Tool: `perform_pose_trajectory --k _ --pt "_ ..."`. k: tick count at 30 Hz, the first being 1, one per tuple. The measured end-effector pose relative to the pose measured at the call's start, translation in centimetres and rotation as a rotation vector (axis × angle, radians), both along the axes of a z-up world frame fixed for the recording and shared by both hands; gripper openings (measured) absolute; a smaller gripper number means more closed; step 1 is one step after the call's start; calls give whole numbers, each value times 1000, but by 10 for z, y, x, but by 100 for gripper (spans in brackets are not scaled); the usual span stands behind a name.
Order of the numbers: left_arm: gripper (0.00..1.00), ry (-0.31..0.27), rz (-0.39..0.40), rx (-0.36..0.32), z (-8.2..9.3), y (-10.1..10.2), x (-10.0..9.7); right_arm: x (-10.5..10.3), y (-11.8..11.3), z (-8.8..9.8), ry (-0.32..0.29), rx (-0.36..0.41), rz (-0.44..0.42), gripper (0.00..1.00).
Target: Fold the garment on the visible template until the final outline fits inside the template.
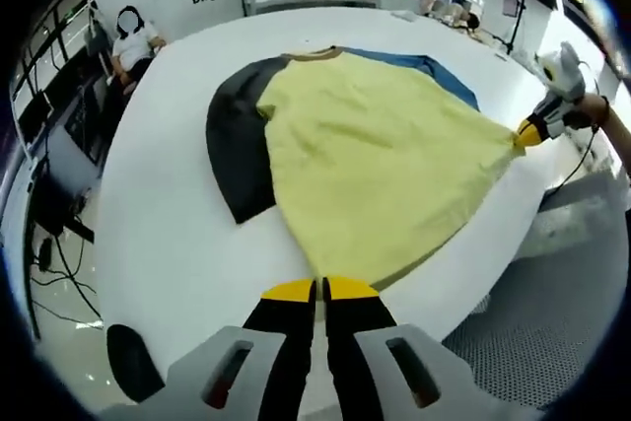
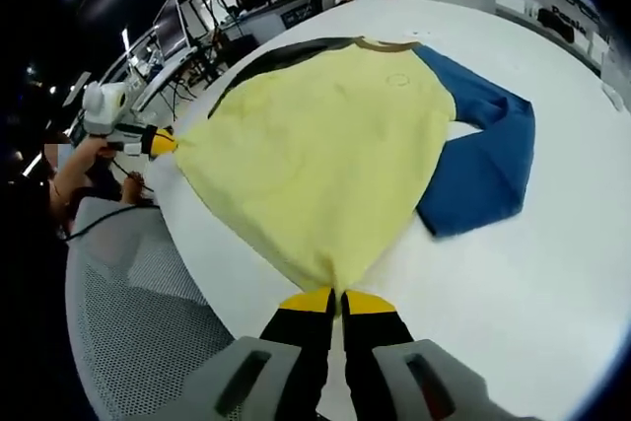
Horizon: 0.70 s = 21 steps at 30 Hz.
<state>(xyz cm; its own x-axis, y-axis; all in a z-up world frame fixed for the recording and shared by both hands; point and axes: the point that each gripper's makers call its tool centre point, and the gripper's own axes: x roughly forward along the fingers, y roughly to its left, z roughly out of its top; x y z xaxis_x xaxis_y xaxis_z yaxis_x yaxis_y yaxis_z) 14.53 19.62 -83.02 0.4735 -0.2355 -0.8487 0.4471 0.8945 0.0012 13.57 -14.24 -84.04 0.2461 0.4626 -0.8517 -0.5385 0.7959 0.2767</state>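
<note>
Left claw (image 1: 320, 290) shut on yellow shirt (image 1: 380, 160) hem, white table (image 1: 177, 244).

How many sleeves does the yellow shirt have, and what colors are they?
2. The dark grey sleeve lies on the white table beside the left gripper. The blue sleeve lies bent beside the right gripper. Both grippers pinch the yellow shirt.

Shirt (image 1: 375, 155) spread flat on the white tabletop (image 1: 177, 244), yellow body with a tan collar at the far end. One sleeve dark grey (image 1: 237, 145), the other blue (image 2: 483, 165), both angled out and down beside the body. Two hem corners pulled taut toward the near edge, lightly wrinkled.
</note>
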Motion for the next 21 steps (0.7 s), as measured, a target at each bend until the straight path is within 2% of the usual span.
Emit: perform_pose_trajectory --k 6,13,21 --pt "1 22 6 34 -12 4 -9 -9 -1 -7 38 -9 -3 1" --pt "1 31 17 57 -16 9 -12 -17 -1 -17 68 -29 2 1" --pt "1 53 21 72 -25 8 -19 -20 -3 -25 50 -71 28 1"
